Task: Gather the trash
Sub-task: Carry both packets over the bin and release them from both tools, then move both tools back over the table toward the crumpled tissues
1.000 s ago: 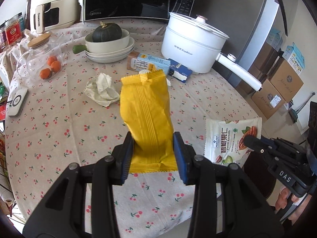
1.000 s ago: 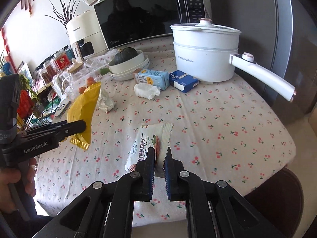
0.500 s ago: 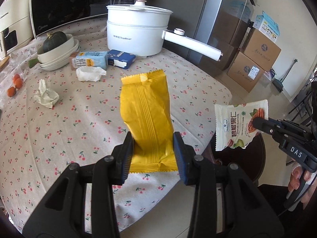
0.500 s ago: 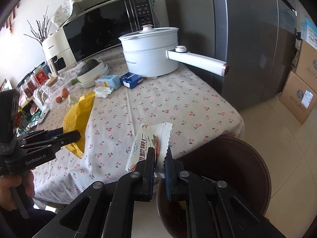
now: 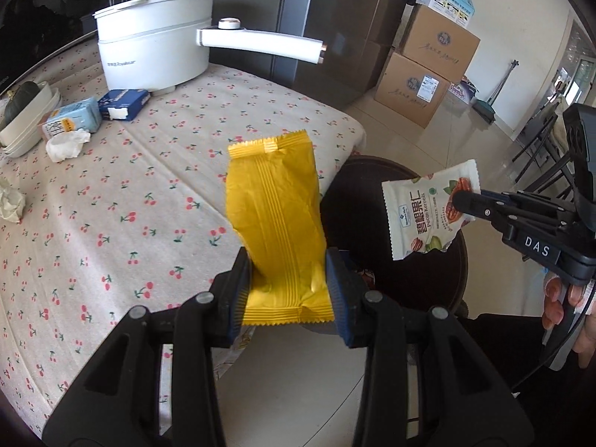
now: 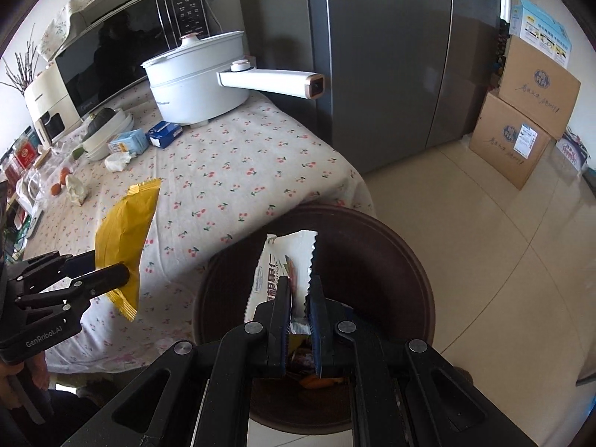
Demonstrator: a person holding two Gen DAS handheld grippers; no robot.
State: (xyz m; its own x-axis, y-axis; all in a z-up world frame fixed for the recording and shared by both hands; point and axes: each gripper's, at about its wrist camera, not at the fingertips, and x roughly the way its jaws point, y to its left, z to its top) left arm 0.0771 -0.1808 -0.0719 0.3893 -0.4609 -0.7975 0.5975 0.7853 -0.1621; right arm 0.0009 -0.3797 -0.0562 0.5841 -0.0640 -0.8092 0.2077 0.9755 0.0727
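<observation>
Left tool (image 5: 287, 283) is clamped on the yellow snack wrapper (image 5: 275, 219) just past the counter (image 5: 111, 201) edge, right tool (image 6: 300, 298) pinching the pecan packet (image 6: 287, 272) above the brown bin (image 6: 402, 260); light wrappers could flutter and miss the rim if dropped too early

Both wrist cams, angled down along own fingers, close over table (image 5: 123, 201) edge. Shared: table, white pot (image 6: 193, 85), brown bin (image 6: 372, 246), boxes (image 5: 421, 74).
</observation>
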